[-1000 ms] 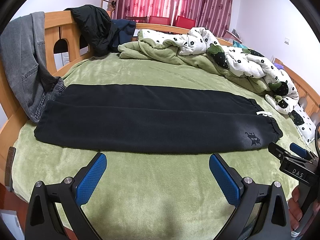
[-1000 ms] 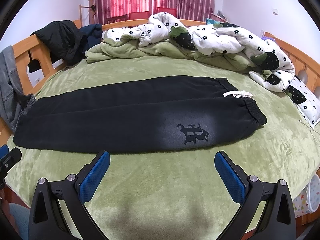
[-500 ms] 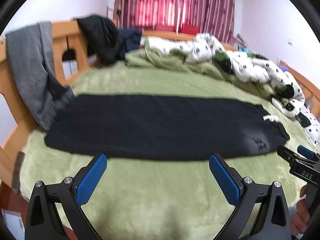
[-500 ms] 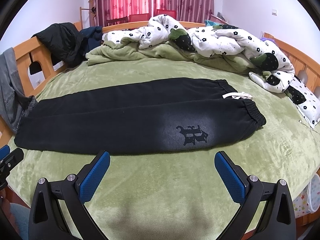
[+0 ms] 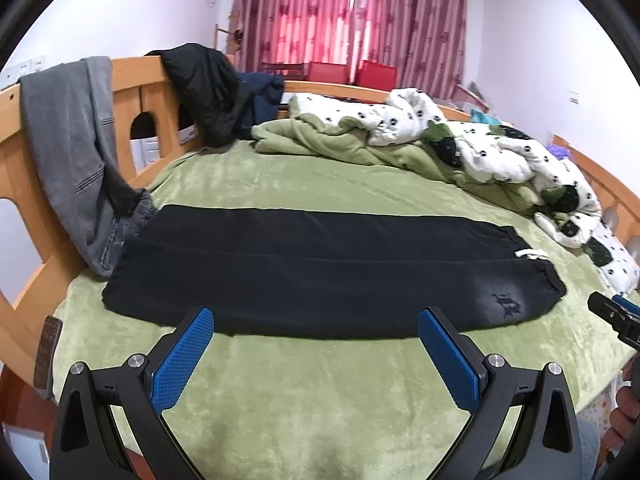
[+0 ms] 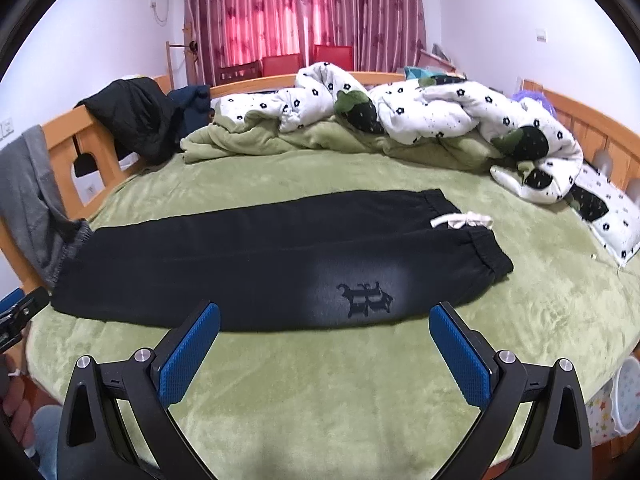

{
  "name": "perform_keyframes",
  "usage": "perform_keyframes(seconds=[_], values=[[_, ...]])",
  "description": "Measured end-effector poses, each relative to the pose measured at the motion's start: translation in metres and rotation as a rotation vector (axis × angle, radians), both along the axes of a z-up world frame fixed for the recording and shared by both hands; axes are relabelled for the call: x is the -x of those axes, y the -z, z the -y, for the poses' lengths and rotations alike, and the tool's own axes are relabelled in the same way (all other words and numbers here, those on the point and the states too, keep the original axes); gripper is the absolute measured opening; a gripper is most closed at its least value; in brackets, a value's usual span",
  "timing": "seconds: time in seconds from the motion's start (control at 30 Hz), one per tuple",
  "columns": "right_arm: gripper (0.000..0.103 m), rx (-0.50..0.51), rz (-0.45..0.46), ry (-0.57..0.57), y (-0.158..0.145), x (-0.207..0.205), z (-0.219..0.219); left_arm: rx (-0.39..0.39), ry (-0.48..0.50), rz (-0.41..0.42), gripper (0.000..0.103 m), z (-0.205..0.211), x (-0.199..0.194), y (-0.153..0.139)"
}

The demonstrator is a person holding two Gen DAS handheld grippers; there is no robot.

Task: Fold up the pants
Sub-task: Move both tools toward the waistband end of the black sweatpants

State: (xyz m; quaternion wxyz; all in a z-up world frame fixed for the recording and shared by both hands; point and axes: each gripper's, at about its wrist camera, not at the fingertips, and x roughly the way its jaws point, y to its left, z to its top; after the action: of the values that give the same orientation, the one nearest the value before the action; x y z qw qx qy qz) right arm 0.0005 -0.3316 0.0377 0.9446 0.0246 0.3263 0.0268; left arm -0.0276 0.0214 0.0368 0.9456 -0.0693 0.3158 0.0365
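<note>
Black pants (image 5: 320,268) lie flat across the green bed, one leg folded onto the other, waistband at the right with a white drawstring (image 6: 464,220) and a dark logo (image 6: 366,296). They also show in the right wrist view (image 6: 260,264). My left gripper (image 5: 316,320) is open and empty, just in front of the pants' near edge toward the leg end. My right gripper (image 6: 324,314) is open and empty, in front of the near edge by the logo. Neither touches the pants.
A green blanket (image 5: 320,392) covers the bed. A rumpled white and green duvet (image 6: 400,120) lies along the far side. Grey jeans (image 5: 76,152) and a black jacket (image 5: 204,88) hang on the wooden bed rail (image 5: 132,92) at the left.
Both grippers have drawn back and risen a little from the pants, the left one more. The pants have not moved. Both grippers stay open.
</note>
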Motion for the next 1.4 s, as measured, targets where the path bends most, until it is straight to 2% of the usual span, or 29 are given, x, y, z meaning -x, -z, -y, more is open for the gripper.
perform_keyframes(seconds=[0.1,0.27,0.37,0.43,0.5,0.57,0.67,0.73,0.87,1.13,1.2,1.27,1.4], values=[[0.103,-0.027,-0.009,0.006,-0.009,0.014,0.015,0.010,0.005,0.012,0.103,-0.002,0.006,-0.006],[0.102,0.056,0.045,0.085,-0.033,0.035,0.036,0.014,0.015,0.028,0.103,-0.002,0.007,-0.027],[0.103,0.066,0.064,0.081,-0.046,0.037,0.044,0.010,0.015,0.061,0.103,-0.005,0.004,-0.047],[0.102,0.066,0.078,0.084,-0.053,0.034,0.046,0.050,0.034,0.057,0.103,-0.012,-0.002,-0.054],[0.103,0.059,0.075,0.103,-0.054,0.028,0.048,0.074,0.011,0.047,0.103,-0.018,-0.011,-0.055],[0.103,0.060,0.068,0.130,-0.050,0.019,0.046,0.057,-0.011,0.019,0.103,-0.022,-0.020,-0.051],[0.102,0.032,0.031,0.102,-0.041,0.003,0.043,0.037,-0.022,-0.046,0.103,-0.031,-0.038,-0.032],[0.102,0.006,0.014,0.084,-0.035,-0.013,0.042,0.040,-0.037,-0.058,0.103,-0.039,-0.046,-0.021],[0.102,-0.042,-0.007,0.028,-0.020,-0.039,0.038,0.078,-0.055,-0.103,0.103,-0.056,-0.063,0.008],[0.102,0.037,-0.125,0.023,0.037,-0.090,0.023,0.190,-0.104,-0.186,0.102,-0.079,-0.087,0.077],[0.101,0.049,-0.137,0.020,0.050,-0.096,0.023,0.197,-0.109,-0.224,0.102,-0.083,-0.091,0.096],[0.101,0.074,-0.147,0.022,0.067,-0.102,0.023,0.181,-0.116,-0.253,0.097,-0.085,-0.093,0.109],[0.090,0.098,-0.206,0.045,0.090,-0.116,0.026,0.199,-0.106,-0.296,0.093,-0.093,-0.094,0.127]])
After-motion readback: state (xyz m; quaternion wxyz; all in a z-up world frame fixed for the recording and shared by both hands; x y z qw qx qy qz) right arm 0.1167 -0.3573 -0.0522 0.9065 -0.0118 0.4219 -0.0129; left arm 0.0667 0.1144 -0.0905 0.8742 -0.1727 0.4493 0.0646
